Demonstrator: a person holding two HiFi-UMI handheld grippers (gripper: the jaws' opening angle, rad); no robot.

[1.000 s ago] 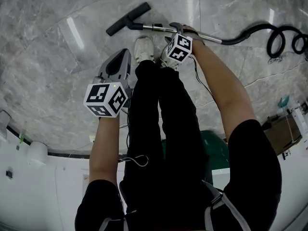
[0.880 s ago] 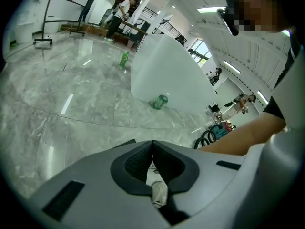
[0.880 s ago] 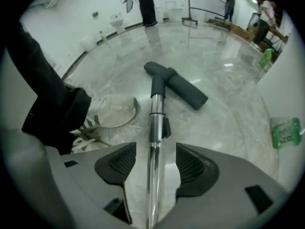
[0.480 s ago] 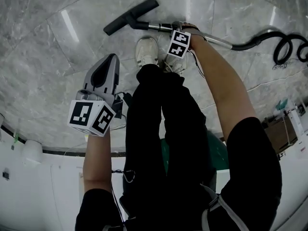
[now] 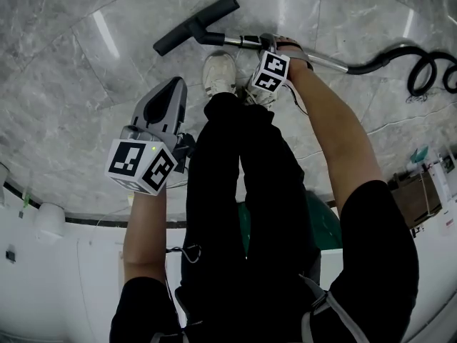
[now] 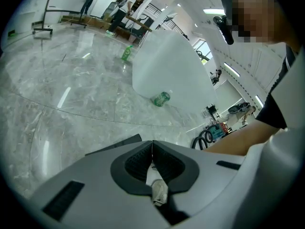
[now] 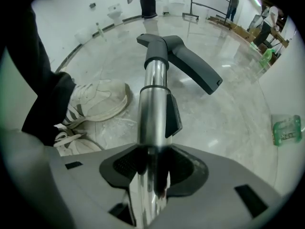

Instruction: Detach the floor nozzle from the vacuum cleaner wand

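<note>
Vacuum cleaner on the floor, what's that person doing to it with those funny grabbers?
A person holds a gripper in each hand and stands over a vacuum lying on the stone floor. The right gripper points down at the shiny wand, and its fingers have just been closing on it, close behind the floor nozzle. The left gripper is shut and empty, off to the side. The nozzle is not yet pulled off.

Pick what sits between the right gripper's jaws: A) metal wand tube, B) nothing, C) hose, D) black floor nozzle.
A: the right gripper view shows the metal wand tube running between the jaws of the right gripper, which have just been closing onto it.
</note>
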